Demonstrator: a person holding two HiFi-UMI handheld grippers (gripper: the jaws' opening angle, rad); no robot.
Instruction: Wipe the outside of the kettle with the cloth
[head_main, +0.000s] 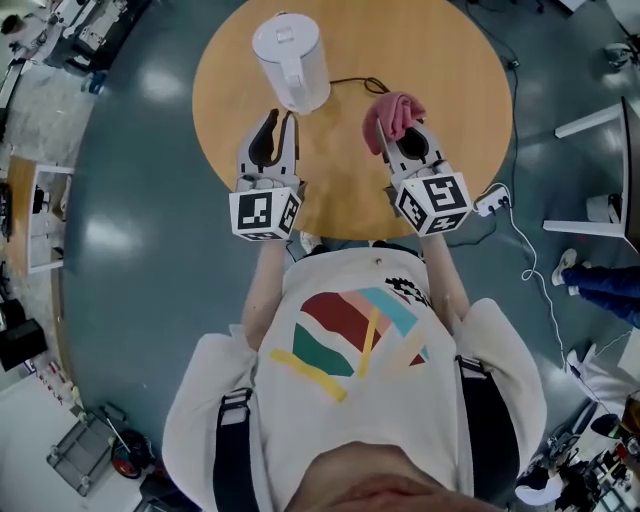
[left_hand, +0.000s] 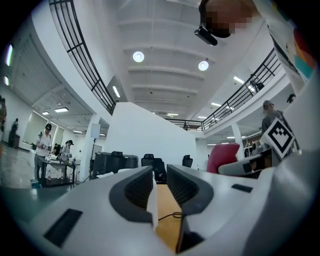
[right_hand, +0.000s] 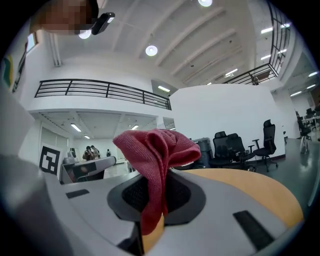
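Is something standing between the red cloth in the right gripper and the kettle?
Nothing visible does: only bare table and a thin black cable lying flat on it separate the cloth from the kettle.

The hall was bright, lit evenly by round ceiling lights (left_hand: 138, 56) overhead. Pale glare lay on the floor (head_main: 160, 85) at upper left, and shadows on the bench (head_main: 440, 60) were faint. Every view bowed towards dark corners. My right hand-held gripper (right_hand: 159, 176) blurred near the lens, while the cloth (right_hand: 155, 147) looked crisp.
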